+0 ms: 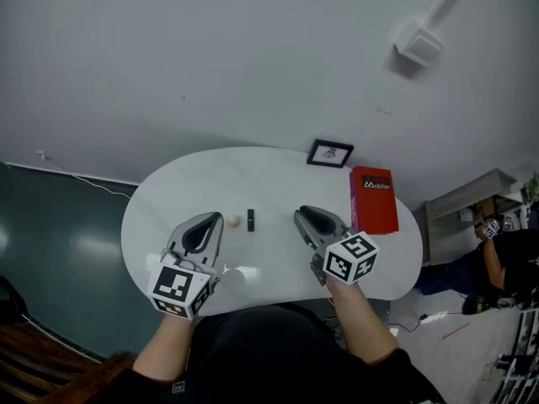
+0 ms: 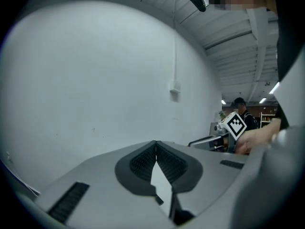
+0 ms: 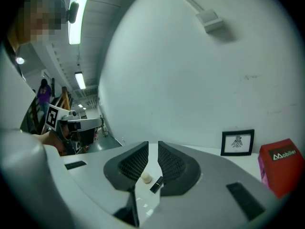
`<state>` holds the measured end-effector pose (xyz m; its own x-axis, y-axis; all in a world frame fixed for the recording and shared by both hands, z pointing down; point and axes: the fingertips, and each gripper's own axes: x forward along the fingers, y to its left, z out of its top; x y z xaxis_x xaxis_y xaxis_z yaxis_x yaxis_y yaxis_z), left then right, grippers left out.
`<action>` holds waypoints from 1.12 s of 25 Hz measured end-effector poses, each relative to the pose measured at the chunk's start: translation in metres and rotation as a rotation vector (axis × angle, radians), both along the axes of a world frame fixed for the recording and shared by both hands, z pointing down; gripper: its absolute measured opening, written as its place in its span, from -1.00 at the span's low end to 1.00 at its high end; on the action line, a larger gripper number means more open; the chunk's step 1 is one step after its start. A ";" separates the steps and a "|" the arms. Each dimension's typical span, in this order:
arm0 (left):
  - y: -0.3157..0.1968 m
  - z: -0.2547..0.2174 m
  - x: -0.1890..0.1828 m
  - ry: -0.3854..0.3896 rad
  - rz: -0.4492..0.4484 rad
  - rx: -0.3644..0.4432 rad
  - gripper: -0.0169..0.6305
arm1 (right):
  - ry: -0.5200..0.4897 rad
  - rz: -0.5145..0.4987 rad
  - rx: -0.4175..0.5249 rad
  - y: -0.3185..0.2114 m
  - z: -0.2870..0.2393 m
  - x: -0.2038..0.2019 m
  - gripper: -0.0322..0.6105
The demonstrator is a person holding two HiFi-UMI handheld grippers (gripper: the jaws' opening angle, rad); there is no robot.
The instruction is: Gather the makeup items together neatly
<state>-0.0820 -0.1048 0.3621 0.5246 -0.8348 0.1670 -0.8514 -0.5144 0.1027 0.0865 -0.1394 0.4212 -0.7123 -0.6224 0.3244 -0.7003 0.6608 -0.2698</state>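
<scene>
Makeup items: a small cream round piece and a short black tube lie on the white oval tabletop, around the middle and a bit toward its left end. They are just beside each other but not touching, with the tube lying lengthwise toward the far edge. A white round thing sits at the near edge just beside the left tool; it is partly hidden and I cannot tell what it is. The left tool is held above the near-left part of the tabletop and is clenched: in the left gripper view the jaw tips meet with nothing between them, and it looks at the bare wall. The right tool is held above the near-right part. In the right gripper view its jaws stand a narrow slot apart and grasp nothing. Through that slot the cream piece and the black tube show down on the tabletop, clear of the pads. A red box stands at the right end, upright, and also shows in the right gripper view. A small black picture frame stands at the far edge, near the red box's far end. Each tool carries its marker cube at the rear, and the person's forearms come in from the near edge.
</scene>
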 end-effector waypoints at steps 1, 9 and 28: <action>-0.001 -0.004 0.007 -0.006 -0.013 0.006 -0.91 | -0.011 -0.026 0.021 0.001 -0.008 0.005 -0.66; -0.003 -0.046 0.073 -0.042 -0.119 0.061 -0.91 | -0.137 -0.161 0.208 0.007 -0.085 0.074 -0.67; 0.013 -0.112 0.076 -0.125 -0.177 0.172 -0.91 | -0.227 -0.136 0.424 0.014 -0.172 0.108 -0.79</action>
<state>-0.0063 -0.0916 0.2496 0.3521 -0.9334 0.0691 -0.9302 -0.3572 -0.0850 0.1941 -0.1258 0.2496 -0.8194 -0.5626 -0.1099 -0.5551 0.8266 -0.0929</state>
